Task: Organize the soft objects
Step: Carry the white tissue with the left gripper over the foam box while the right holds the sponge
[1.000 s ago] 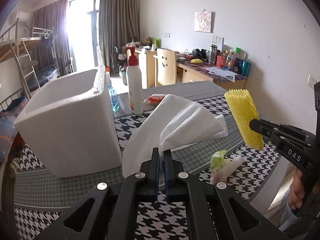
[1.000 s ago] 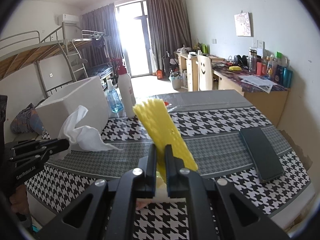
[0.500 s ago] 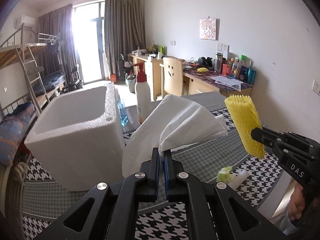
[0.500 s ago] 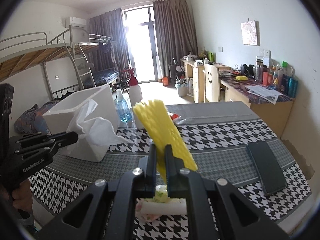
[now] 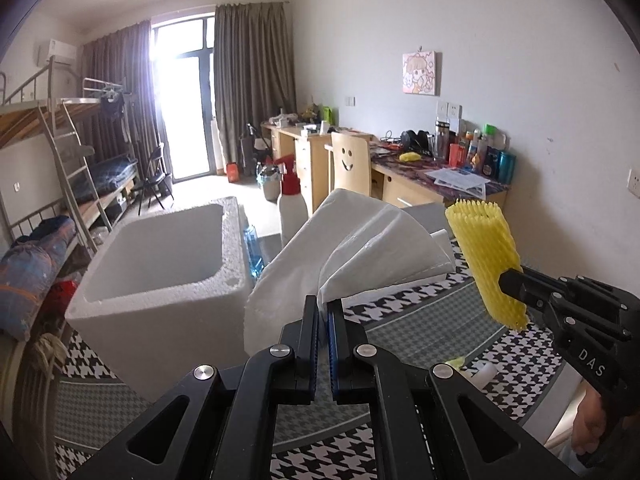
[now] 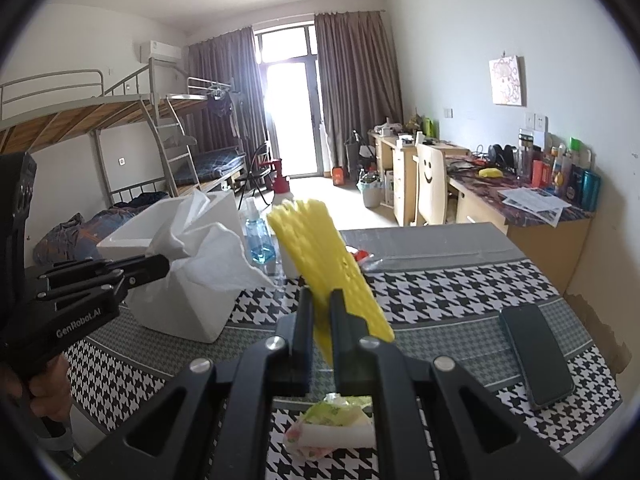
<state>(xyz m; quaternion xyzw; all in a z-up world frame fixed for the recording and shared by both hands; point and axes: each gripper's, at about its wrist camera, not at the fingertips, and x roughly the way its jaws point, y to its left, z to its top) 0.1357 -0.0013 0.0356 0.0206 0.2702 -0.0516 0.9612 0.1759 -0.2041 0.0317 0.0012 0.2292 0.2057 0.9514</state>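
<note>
**Two soft items aloft, box waiting at the left**

The white foam box (image 5: 160,276) stands open at the left of the checked table (image 6: 460,280). The left gripper (image 5: 323,312) is clamped on a white tissue (image 5: 360,248); the right gripper (image 6: 320,312) is pinched on a yellow foam net sleeve (image 6: 320,248). Both should likely be carried over the box's rim before letting go, low enough that neither drifts out.

Count: one box, one tissue, one sleeve, one small wrapped packet (image 6: 336,428) lying below the right gripper, possibly soft; two bottles, one phone (image 6: 536,356).
</note>
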